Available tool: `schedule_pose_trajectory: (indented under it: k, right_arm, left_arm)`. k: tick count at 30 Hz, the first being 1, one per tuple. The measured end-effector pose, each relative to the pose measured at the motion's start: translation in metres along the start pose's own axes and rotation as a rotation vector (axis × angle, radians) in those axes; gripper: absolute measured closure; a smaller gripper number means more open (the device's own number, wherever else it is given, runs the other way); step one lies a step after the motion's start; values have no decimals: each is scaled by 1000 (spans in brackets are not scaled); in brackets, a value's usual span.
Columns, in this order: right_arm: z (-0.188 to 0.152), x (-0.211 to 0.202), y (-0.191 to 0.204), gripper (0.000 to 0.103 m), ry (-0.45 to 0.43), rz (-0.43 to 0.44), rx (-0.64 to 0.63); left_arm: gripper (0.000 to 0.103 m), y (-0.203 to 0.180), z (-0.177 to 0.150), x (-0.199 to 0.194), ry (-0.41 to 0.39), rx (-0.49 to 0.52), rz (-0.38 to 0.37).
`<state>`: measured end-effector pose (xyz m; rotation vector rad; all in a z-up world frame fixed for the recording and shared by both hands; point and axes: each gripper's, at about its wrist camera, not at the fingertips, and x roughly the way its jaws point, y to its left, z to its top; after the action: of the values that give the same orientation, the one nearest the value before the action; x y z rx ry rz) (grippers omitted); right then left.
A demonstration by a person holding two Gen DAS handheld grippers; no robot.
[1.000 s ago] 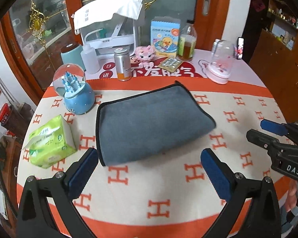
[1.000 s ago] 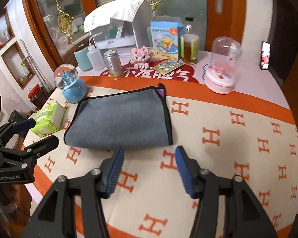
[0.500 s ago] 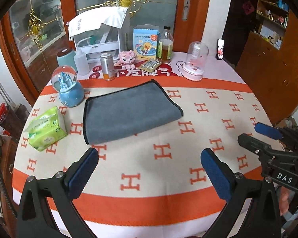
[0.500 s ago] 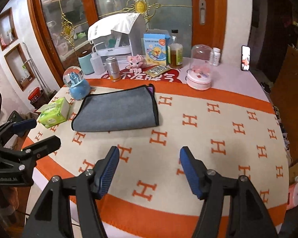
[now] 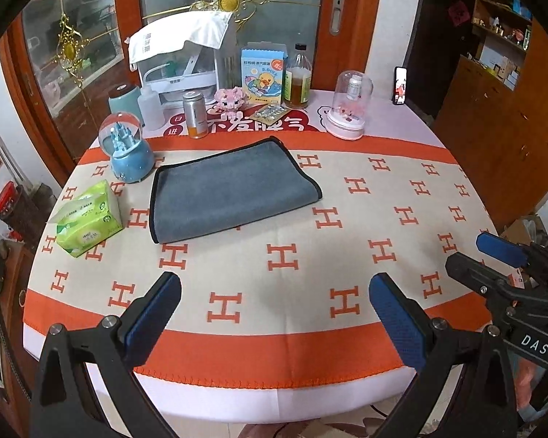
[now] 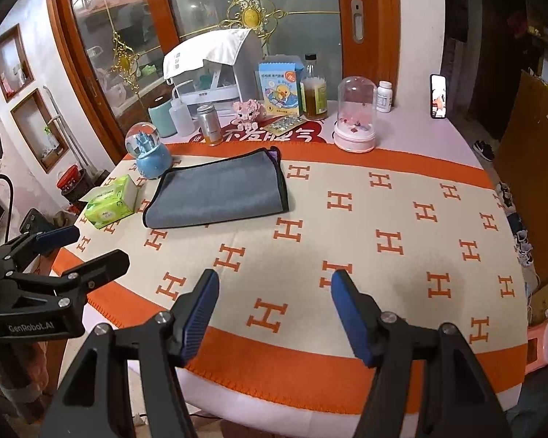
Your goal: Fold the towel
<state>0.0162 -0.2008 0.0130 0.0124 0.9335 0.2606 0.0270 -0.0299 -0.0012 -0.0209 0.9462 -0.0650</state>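
I have the grey towel [image 5: 230, 191] lying folded and flat on the orange-and-cream H-patterned tablecloth [image 5: 288, 255], toward the far left of the round table, just beside the blue snow globe [image 5: 128, 153] and near the green tissue pack [image 5: 87, 219]. My left gripper [image 5: 274, 292] hangs spread wide and empty above the near table edge, well apart from the towel; my right gripper [image 6: 270, 288] is likewise released, holding nothing.

Only the right wrist view shows me a purple tag [image 6: 274, 154] peeking out at the towel's far corner, and a white pill bottle [image 6: 384, 96] behind the pink glass dome [image 6: 355, 116]. It also catches the left tool's body, lettered "GenRobot.AI". The left wrist view instead shows the right tool marked "DAS", and a duck-printed box [image 5: 263, 73] reading "B.DUCK".
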Motion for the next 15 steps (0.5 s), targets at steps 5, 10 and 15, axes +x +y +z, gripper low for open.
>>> schedule_pose_trajectory:
  k: [5,10,15]
  right_arm:
    - [-6,-5,-2,35,2,5,21]
    - [-9,-7,-2,35,3,6,15]
    - [-12,-11,2,35,-6,4,12]
  left_arm:
    - [1,-11,-4,-5,8,7,18]
    - [1,-16,-3,-10,-4,20,31]
    - [1,-18,-3,-12,-10,25,38]
